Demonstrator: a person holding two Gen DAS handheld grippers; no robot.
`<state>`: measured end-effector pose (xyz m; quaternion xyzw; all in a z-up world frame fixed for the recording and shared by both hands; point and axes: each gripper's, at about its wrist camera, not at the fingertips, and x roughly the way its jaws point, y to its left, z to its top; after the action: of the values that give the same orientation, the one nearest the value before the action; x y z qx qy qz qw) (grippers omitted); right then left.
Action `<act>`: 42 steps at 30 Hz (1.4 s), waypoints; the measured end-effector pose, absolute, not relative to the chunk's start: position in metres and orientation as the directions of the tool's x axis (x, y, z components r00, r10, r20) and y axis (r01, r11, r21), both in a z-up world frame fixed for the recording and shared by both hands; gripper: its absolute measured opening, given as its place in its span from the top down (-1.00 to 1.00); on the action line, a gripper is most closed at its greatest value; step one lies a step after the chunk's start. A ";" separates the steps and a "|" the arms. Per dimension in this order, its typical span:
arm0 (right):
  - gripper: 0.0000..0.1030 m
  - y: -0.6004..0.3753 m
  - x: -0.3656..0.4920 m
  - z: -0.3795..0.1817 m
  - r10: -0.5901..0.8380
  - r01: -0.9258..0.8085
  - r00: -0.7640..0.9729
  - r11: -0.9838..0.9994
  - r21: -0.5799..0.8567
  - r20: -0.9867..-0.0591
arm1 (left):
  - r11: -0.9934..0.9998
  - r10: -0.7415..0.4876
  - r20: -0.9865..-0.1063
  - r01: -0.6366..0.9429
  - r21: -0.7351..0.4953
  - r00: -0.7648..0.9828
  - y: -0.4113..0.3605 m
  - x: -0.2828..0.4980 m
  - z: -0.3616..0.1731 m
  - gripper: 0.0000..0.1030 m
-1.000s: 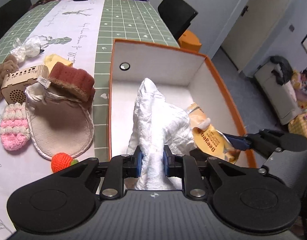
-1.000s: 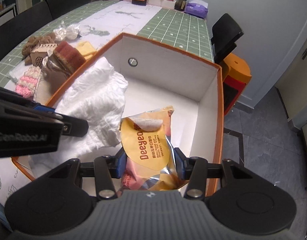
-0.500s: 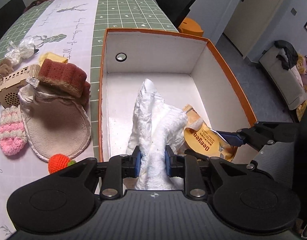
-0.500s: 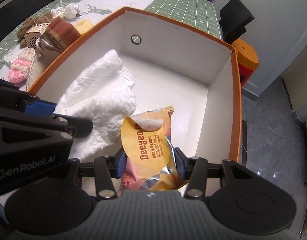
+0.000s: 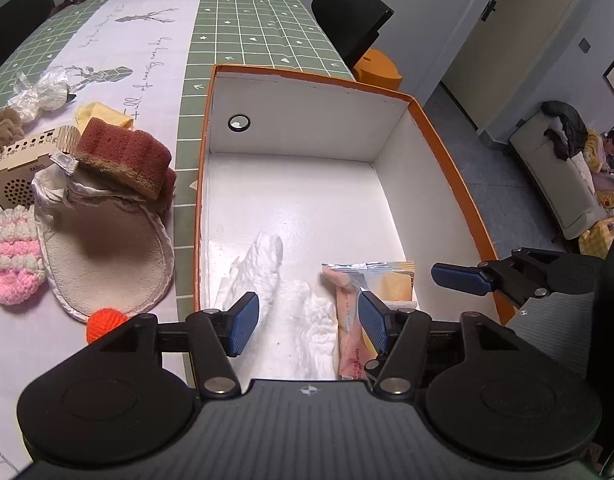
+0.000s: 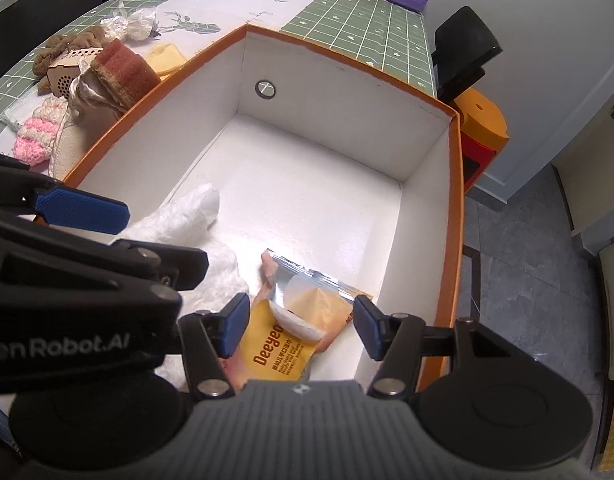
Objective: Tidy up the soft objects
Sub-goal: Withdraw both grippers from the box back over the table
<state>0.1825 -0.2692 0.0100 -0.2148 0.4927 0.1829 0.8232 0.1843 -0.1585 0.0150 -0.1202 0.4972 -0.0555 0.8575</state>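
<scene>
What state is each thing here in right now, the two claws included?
left gripper: open, holding nothing
right gripper: open, holding nothing
white cloth: crumpled, lying in the box
snack packet: lying flat in the box
orange box: lidless
brown sponge: resting on the beige mitt
</scene>
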 end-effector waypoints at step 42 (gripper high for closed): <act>-0.59 -0.175 0.004 0.038 0.302 -0.395 0.850 0.908 -0.142 -0.431 | 0.999 -0.035 -0.369 0.025 -0.032 0.929 -0.015 0.017 0.029 -0.71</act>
<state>0.0041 -0.1751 0.0375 -0.1134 0.2040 0.1823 0.9551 0.0165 -0.0146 0.0292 -0.0131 0.1882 -0.0152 0.9819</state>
